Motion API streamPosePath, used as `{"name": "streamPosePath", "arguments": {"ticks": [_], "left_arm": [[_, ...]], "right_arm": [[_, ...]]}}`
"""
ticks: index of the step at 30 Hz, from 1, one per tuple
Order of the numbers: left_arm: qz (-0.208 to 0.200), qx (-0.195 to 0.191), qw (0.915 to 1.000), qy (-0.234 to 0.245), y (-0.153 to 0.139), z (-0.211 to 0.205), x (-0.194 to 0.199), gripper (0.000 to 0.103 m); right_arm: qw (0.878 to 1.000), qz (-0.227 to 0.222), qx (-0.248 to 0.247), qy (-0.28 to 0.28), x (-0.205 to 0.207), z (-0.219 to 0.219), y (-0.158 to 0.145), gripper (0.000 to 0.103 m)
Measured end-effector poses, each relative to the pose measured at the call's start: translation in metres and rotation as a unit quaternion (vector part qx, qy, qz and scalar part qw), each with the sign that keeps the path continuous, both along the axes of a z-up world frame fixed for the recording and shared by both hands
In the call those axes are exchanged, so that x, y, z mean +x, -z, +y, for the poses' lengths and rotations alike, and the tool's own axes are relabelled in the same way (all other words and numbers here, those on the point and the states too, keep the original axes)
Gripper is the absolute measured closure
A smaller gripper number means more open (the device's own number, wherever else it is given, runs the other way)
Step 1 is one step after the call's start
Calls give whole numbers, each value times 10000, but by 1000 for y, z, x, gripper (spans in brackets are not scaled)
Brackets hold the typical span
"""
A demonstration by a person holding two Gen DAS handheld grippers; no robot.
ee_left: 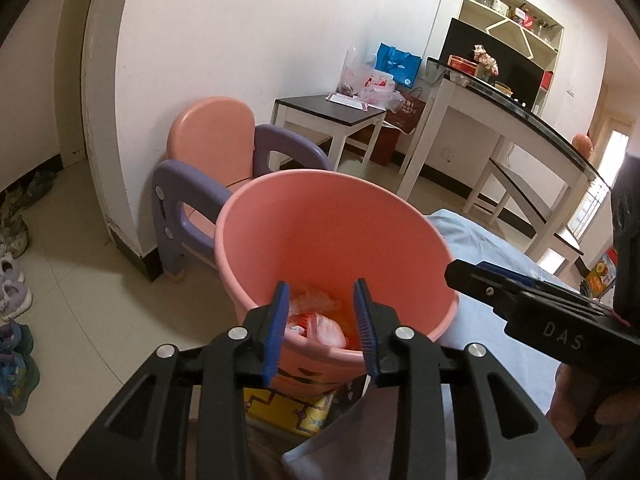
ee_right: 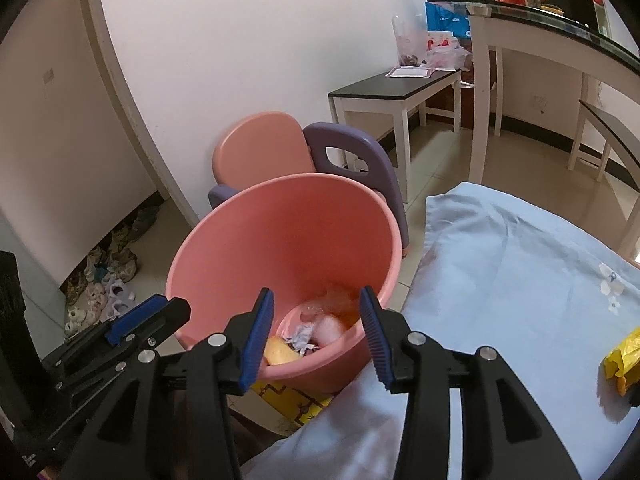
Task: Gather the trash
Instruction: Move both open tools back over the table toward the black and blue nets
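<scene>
Over the round pink plastic bucket, both tools held together, tips toward the mouth. Best now: keep both pairs of fingers above the opening, not past the rim at six o'clock, so that anything let go falls inside and not on the tiled floor; then lift clear without knocking the near wall, since the bucket leans toward the cameras and seems to rest on a yellow printed box. Left gripper: blue ribbed pads spread about halfway, nothing between them, touching nothing. Right gripper: likewise parted to a middle width, empty, in the left view entering from three o'clock. At the bottom of the bucket, already collected trash: a crumpled white paper, a yellow lump at seven o'clock, clear and pinkish plastic wrapping. Still outside, on the pale blue cloth at four o'clock in the right view, a yellow crumpled wrapper, well apart from the bucket; probably the next piece to fetch. Behind the bucket, at twelve o'clock, a small pink and purple plastic child chair.
</scene>
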State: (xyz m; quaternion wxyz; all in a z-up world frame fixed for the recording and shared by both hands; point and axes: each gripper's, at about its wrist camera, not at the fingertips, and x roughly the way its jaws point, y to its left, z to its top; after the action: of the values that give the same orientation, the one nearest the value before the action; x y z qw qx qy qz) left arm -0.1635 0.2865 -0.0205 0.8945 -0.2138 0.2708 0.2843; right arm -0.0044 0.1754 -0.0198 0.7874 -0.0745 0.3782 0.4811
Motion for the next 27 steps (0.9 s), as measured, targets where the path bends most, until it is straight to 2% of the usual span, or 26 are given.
{"name": "streamPosePath", "arguments": {"ticks": [14,21,27], "left_arm": [[43,-15,9999,160,-7,-22,2,70],[71,55,9992,400,-12,-44,7,69],[117,82,9977,661,-13,-68,15,69]], "right_arm": [[9998,-69,108,148,-8,-40,-7,55],[9988,-357,110,310,-13,-73,-12,55],[9979,-247,73,596,-10,-107,-11,55]]}}
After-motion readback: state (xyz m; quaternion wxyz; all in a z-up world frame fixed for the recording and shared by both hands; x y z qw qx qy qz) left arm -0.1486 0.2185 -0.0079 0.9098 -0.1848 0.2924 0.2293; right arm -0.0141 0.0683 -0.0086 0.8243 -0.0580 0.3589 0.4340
